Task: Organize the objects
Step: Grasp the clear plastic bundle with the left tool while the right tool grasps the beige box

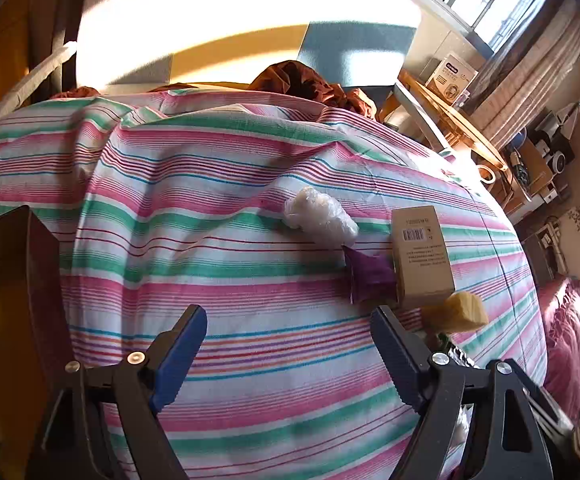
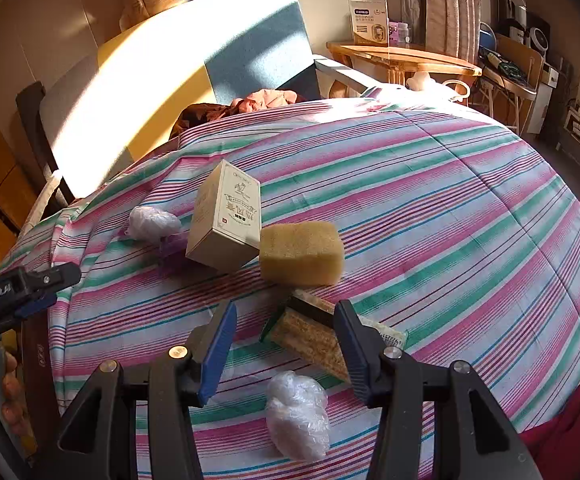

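Both tongs are seen apart and empty above the striped bed cover (image 2: pixel 450 184). Taking the cream box (image 2: pixel 226 220) as landmark, the yellow sponge (image 2: pixel 302 254) is touching its right side. The scouring pad (image 2: pixel 310 336), nearer than the sponge, is best straddled squarely by the right tongs (image 2: pixel 286 344), then clamped before lifting.

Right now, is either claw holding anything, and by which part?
Nothing is held. The left claw stands open over bare striped sheet. The right claw is open too; the scrub pad lies unpinched beside one finger.
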A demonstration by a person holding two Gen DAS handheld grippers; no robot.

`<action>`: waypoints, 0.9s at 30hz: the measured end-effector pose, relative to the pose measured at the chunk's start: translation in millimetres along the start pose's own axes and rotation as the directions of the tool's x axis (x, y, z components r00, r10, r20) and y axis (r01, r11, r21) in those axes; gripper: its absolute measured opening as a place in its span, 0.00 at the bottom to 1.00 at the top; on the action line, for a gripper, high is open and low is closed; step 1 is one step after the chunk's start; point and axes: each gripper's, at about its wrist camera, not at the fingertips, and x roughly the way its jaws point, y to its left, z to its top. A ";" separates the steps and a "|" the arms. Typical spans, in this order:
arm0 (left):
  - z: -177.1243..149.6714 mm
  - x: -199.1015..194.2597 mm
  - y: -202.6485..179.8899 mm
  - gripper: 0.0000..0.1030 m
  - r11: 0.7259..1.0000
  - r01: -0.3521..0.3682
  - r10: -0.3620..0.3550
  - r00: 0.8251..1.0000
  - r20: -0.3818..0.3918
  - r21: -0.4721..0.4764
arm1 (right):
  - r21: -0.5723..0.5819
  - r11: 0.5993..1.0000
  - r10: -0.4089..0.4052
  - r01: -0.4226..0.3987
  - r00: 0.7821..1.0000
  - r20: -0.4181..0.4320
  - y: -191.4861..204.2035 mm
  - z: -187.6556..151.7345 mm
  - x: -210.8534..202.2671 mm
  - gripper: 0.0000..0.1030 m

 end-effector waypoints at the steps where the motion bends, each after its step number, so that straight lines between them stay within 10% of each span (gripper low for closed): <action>1: 7.0 7.2 -0.6 0.79 1.000 0.006 -0.006 1.000 -0.006 -0.023 | 0.001 1.000 0.007 -0.007 1.000 -0.005 0.5 -0.4 0.8 0.50; 14: 64.7 101.9 -19.7 0.82 0.987 -0.070 0.062 0.996 -0.057 -0.144 | 0.031 0.995 0.092 -0.091 0.995 -0.028 -3.2 0.8 5.2 0.50; 16: 64.6 108.7 -26.6 0.78 0.990 -0.103 0.100 0.994 -0.043 -0.098 | 0.040 0.995 0.097 -0.096 0.995 -0.033 -4.4 1.1 6.4 0.50; 18: 62.0 108.6 -34.4 0.48 0.996 -0.085 0.085 0.996 -0.019 -0.023 | 0.052 0.994 0.102 -0.100 0.994 -0.033 -7.3 1.4 6.3 0.50; 27: 17.8 57.4 -15.5 0.46 0.984 -0.103 0.097 0.994 0.050 0.144 | 0.031 0.995 0.095 -0.094 0.994 -0.049 -2.4 2.6 8.9 0.50</action>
